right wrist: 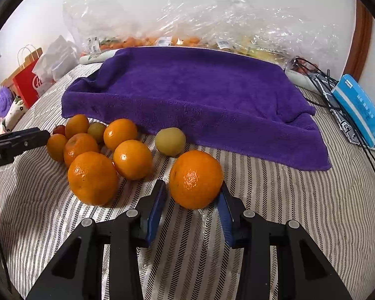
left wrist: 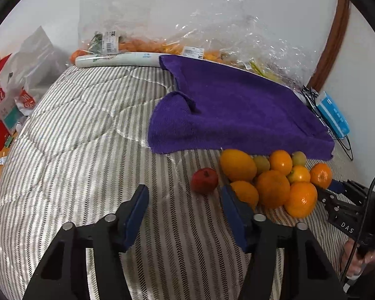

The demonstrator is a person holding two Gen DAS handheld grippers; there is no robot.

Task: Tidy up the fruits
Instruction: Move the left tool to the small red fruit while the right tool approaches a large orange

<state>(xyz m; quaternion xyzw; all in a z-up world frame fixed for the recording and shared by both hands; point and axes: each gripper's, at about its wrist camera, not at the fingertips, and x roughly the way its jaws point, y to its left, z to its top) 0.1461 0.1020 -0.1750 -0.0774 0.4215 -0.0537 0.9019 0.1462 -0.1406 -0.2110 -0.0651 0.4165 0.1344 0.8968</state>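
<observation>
Landmark: we place everything against the rumpled purple terry towel (right wrist: 187, 95) spread over the striped grey-and-white quilt (right wrist: 275, 200).

Task fruit: a round, glossy orange (right wrist: 195, 178) sits alone just in front of the towel's near hem, apart from the heap.

Right gripper: our right gripper (right wrist: 191, 200), black with blue pads, has its jaws drawn in around that orange; the right pad touches the skin, the left pad stands at its lower edge, and we cannot tell whether it presses yet.

Left gripper: our left gripper (left wrist: 185, 202) holds nothing, its jaws apart over bare quilt in front of the towel's left end.

Heap: the remaining oranges and mandarins (left wrist: 275, 187) cluster at the towel's near hem, with a small red apple-like fruit (left wrist: 204, 180) on the heap's left edge.

Neighbour: a dull yellow-green round fruit (right wrist: 170, 141) lies between the lone orange and the towel hem, close but not touching.

Key relation: the orange lies dead ahead of the right gripper, between its fingers; being round, it offers no long axis to line up with. The right hand is plainly the nearer one.

Judgement: we think the next move is a lift, once both pads bear on the fruit.

Risk: gripped low on its curve, the orange may squirt forward toward the towel.
</observation>
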